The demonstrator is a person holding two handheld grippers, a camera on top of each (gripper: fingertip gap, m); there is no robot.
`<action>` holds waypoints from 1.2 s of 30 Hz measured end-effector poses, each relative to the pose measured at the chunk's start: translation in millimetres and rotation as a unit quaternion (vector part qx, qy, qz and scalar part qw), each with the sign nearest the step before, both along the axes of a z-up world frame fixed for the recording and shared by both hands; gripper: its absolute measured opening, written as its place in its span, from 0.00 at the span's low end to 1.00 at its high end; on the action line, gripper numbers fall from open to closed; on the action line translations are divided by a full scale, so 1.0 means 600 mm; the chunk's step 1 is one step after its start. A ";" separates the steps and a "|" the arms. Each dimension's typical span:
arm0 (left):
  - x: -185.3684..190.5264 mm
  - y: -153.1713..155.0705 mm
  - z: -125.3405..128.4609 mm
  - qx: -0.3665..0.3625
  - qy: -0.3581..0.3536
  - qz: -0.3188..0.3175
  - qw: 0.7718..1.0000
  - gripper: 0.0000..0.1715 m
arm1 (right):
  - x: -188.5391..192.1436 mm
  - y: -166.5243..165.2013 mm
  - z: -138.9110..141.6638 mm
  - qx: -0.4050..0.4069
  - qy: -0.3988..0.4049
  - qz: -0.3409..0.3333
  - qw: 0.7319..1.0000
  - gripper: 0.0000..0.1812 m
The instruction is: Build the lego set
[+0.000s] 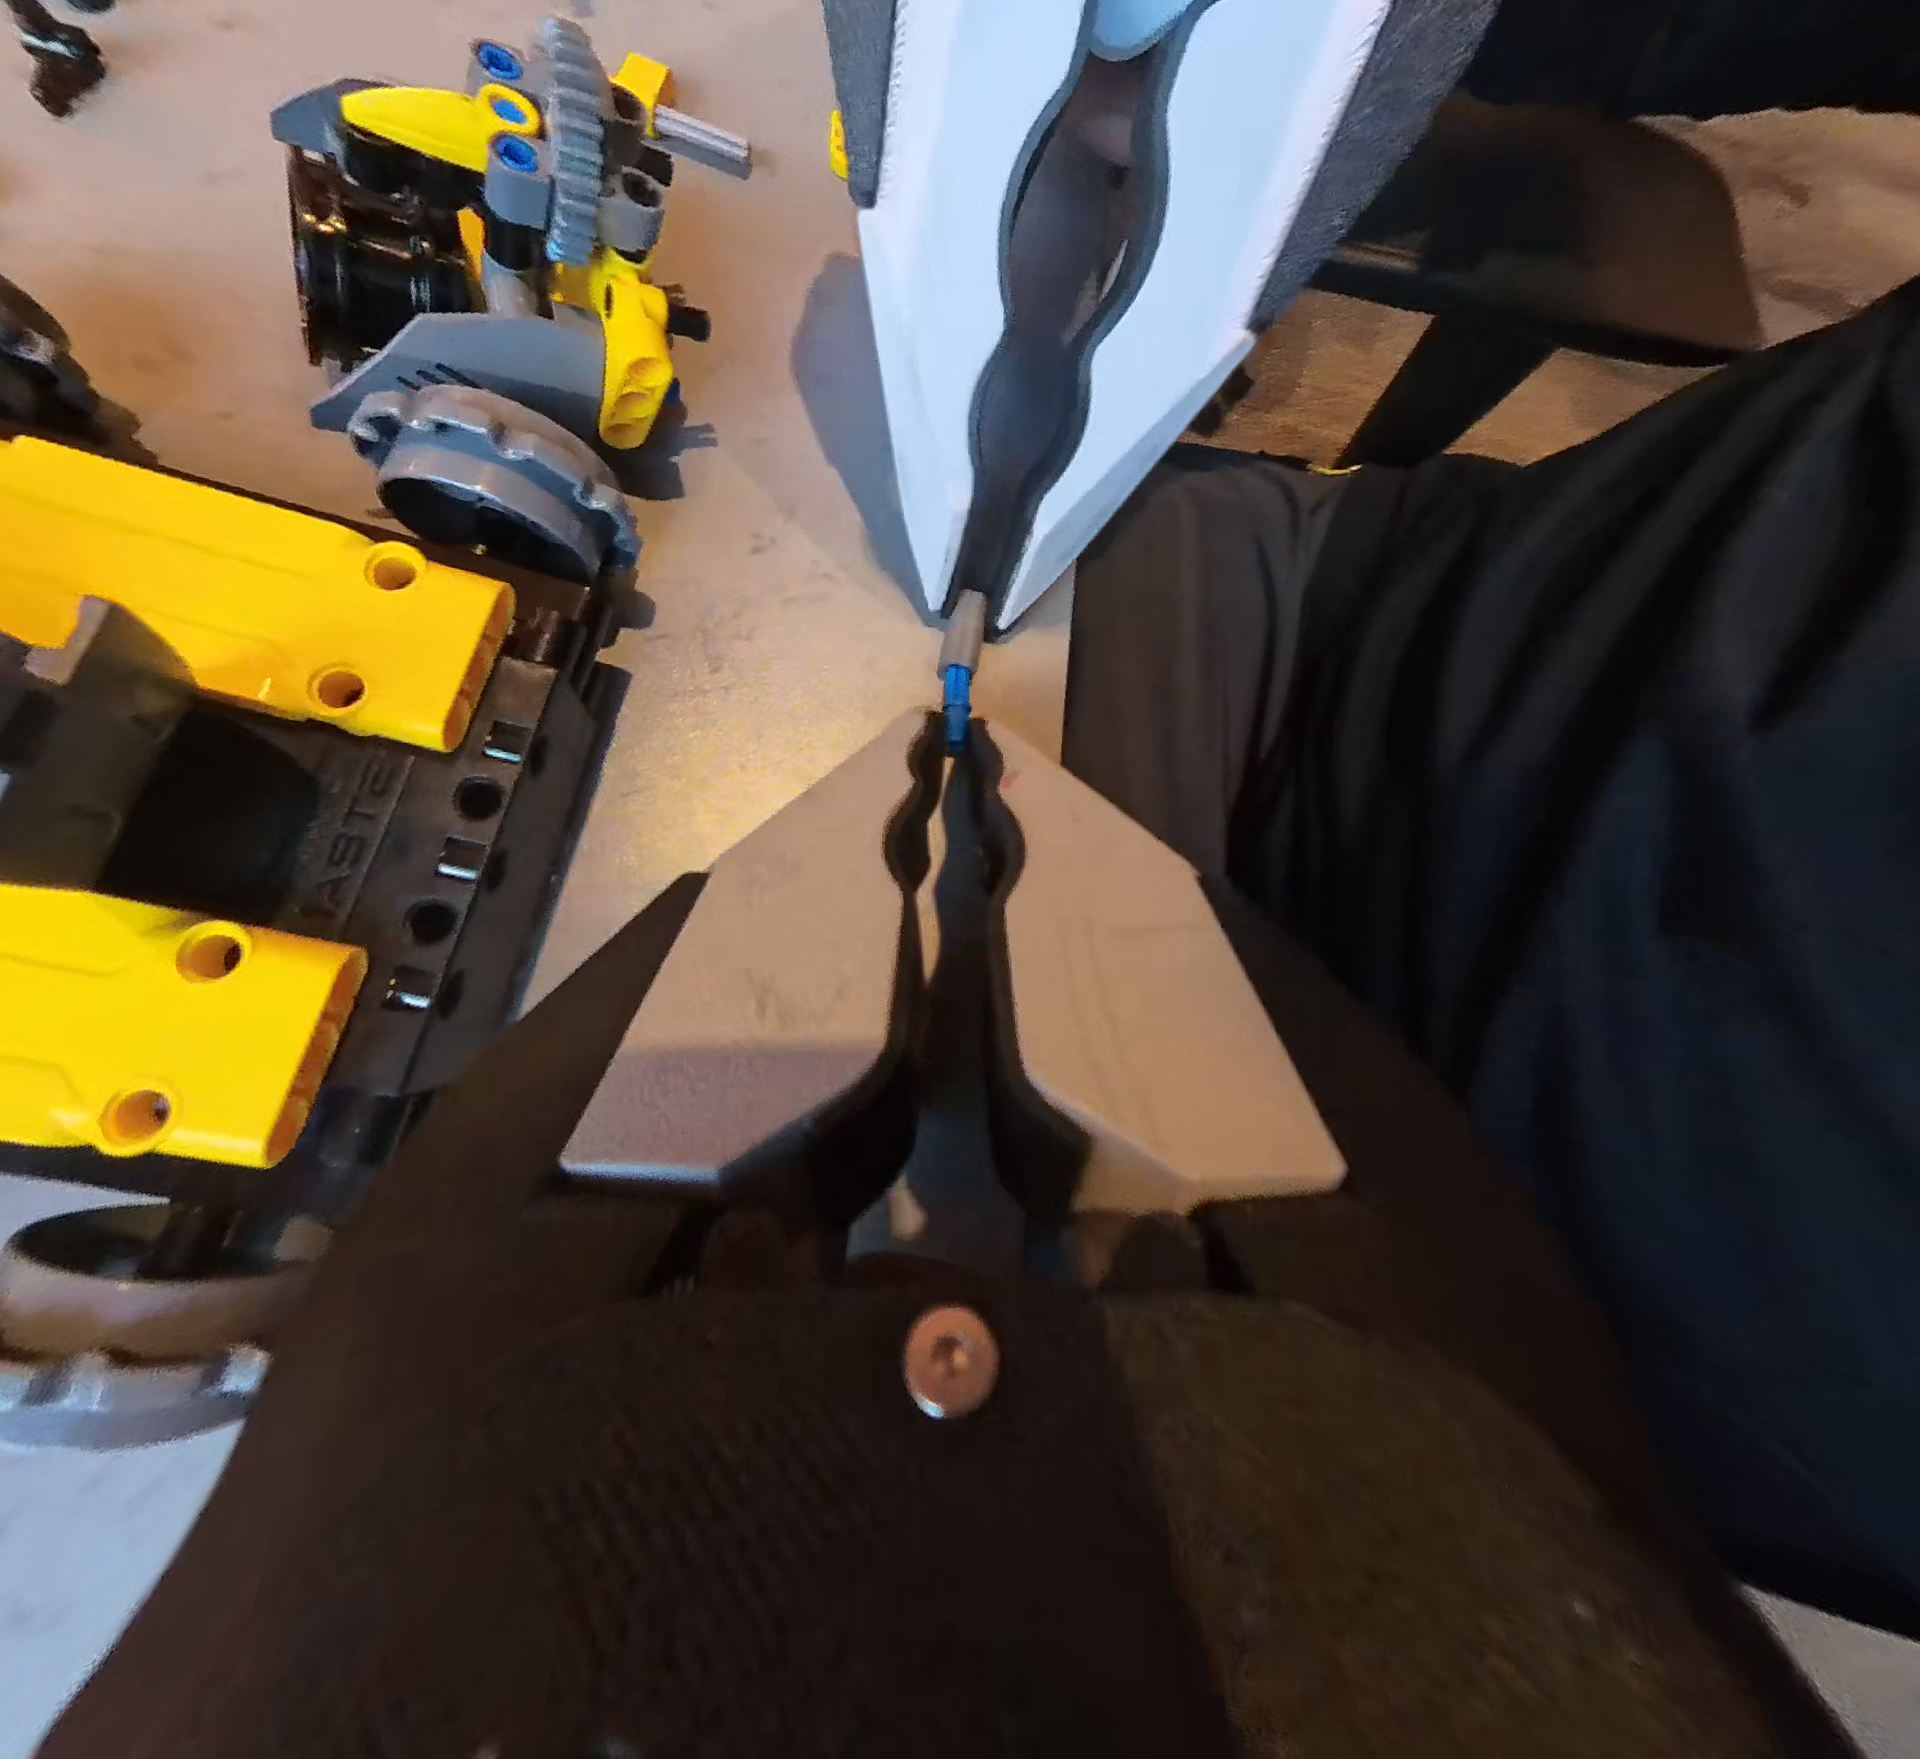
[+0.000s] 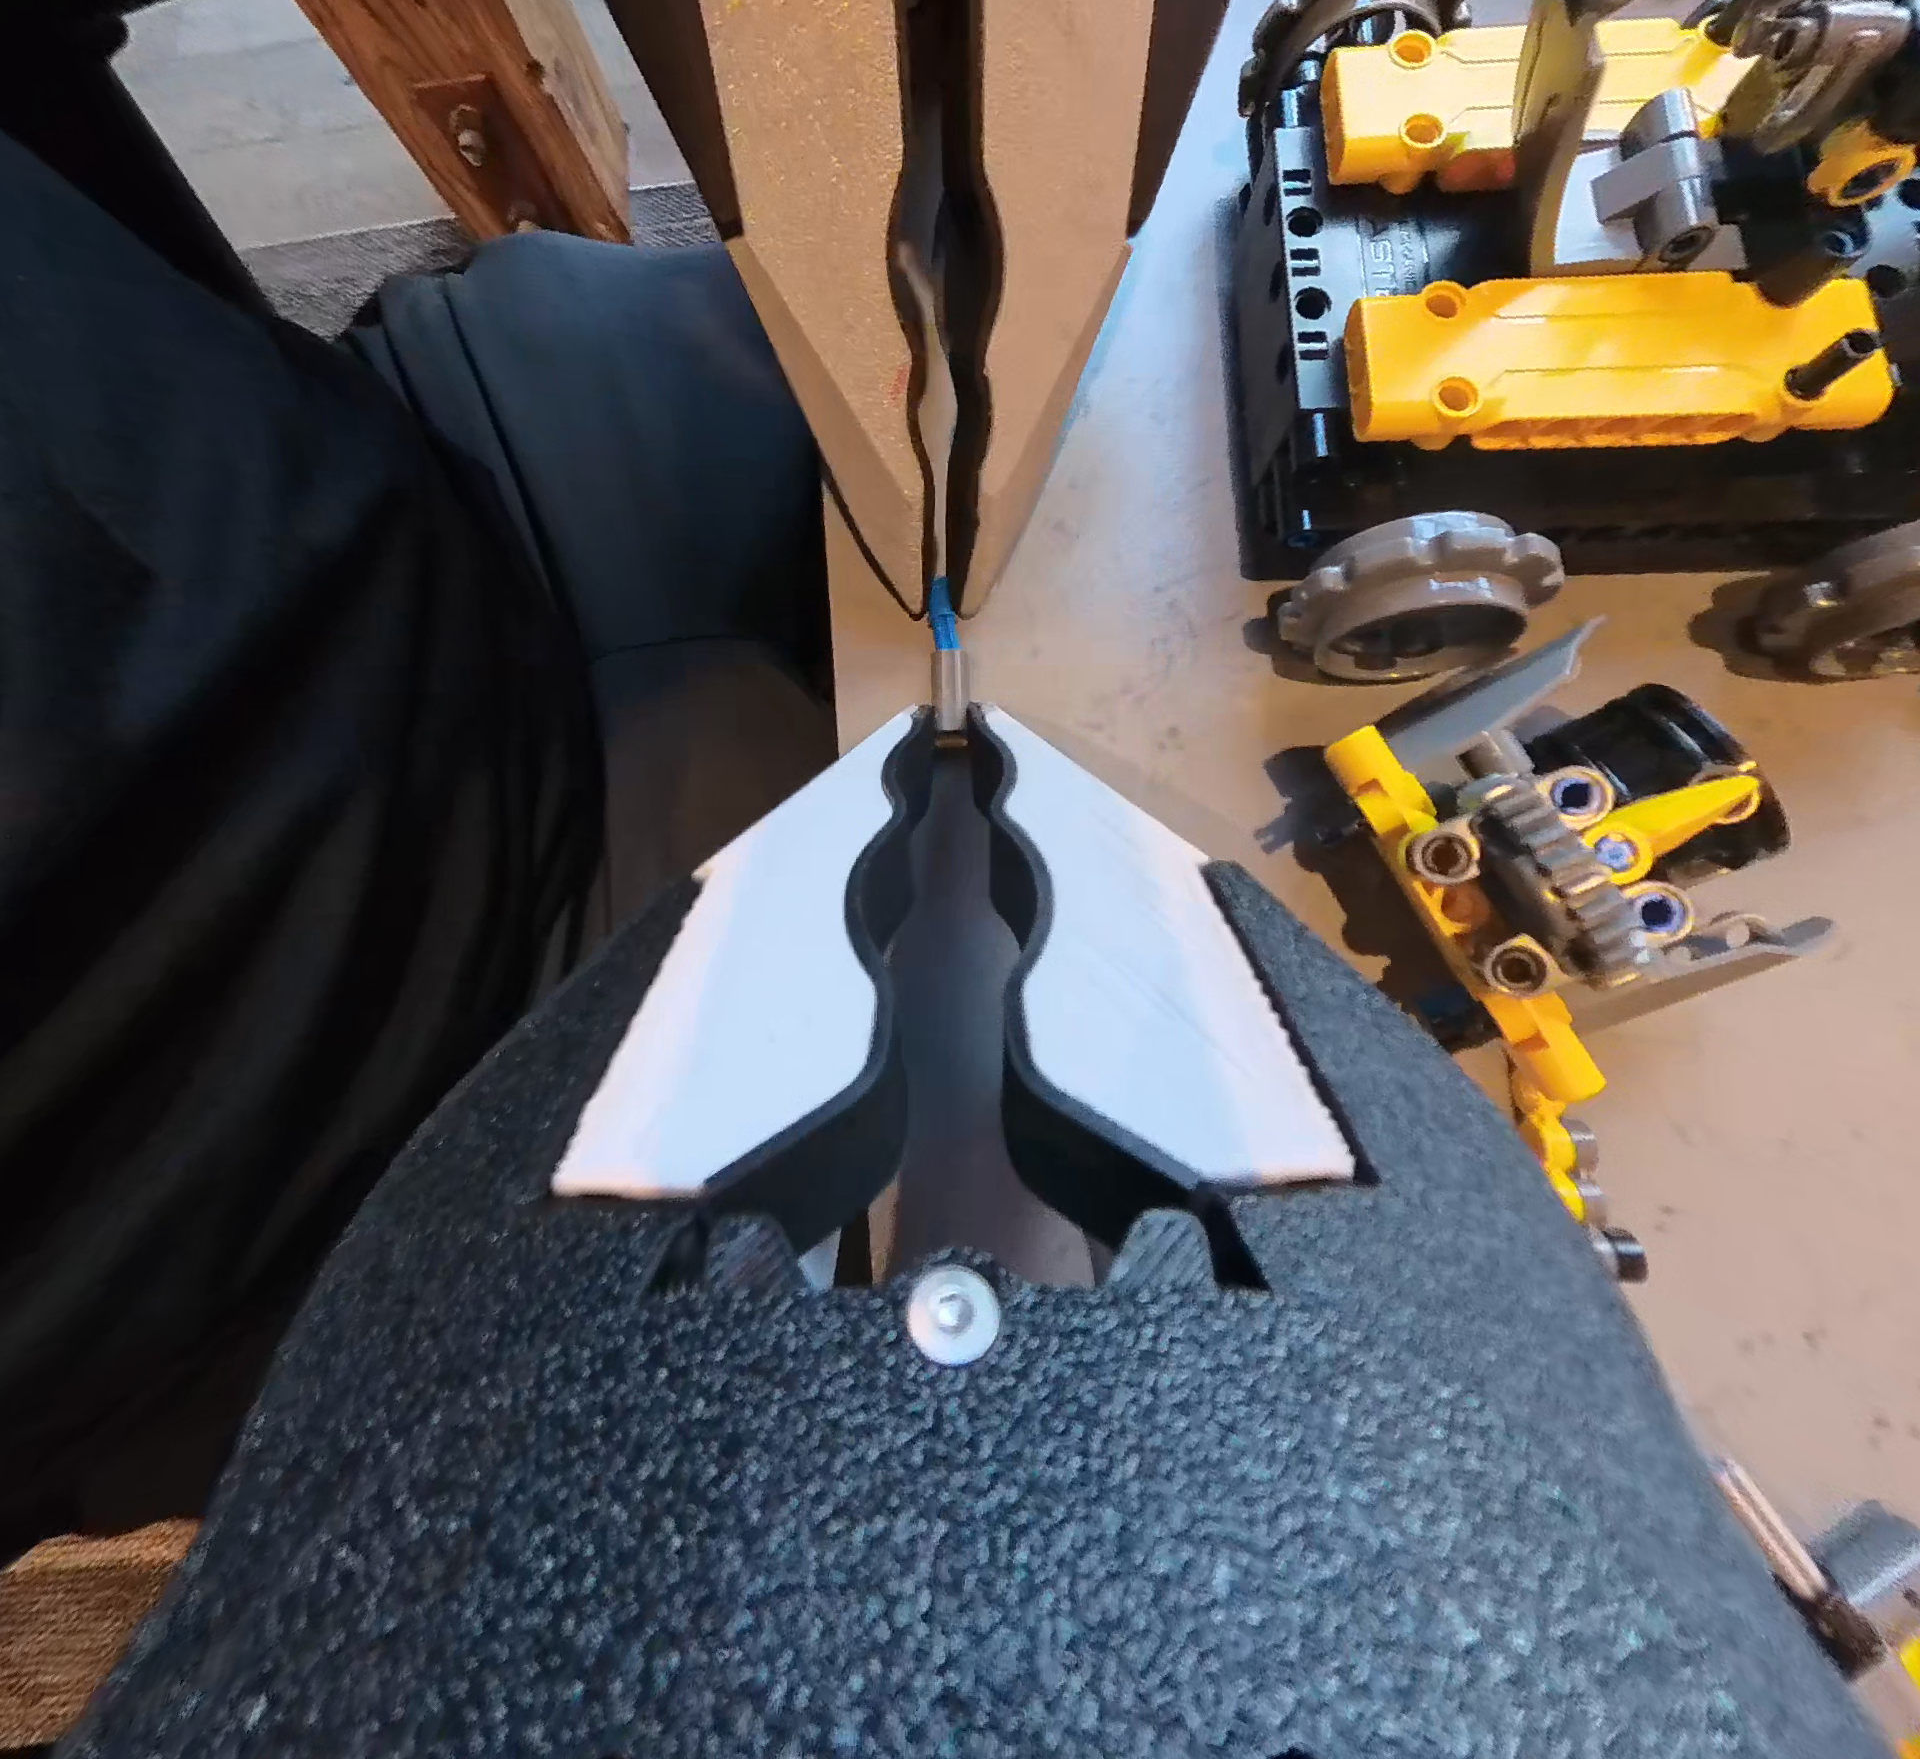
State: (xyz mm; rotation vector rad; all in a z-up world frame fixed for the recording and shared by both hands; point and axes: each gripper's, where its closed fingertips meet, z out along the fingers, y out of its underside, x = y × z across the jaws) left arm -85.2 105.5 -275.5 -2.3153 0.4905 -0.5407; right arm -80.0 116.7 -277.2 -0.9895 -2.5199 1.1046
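My left gripper, with tan fingers, is shut on one end of a small blue pin. My right gripper, with white fingers, comes in from the far side, tip to tip with it, and is shut on a short grey sleeve. Pin and sleeve meet end to end in a line, held above the table's edge. In the right wrist view the right gripper pinches the sleeve, and the left gripper above it pinches the blue pin.
A yellow and black toy vehicle with grey wheels stands on the beige table; it also shows in the right wrist view. A smaller gear assembly lies beside it. Loose parts lie farther off. A person's dark clothing is past the table edge. My left and right fingertips are right by each other.
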 end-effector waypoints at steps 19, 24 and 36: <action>0.008 -0.001 -0.001 -0.017 -0.019 0.006 1.000 0.01 | 0.000 -0.016 0.000 -0.014 -0.021 0.033 0.999 0.03; 0.009 0.004 -0.002 -0.007 0.002 0.019 1.000 0.01 | -0.001 -0.013 -0.001 -0.006 -0.018 0.022 1.000 0.03; 0.015 0.023 0.000 0.026 0.023 0.062 0.998 0.02 | 0.018 0.039 0.011 0.005 0.011 -0.056 0.998 0.17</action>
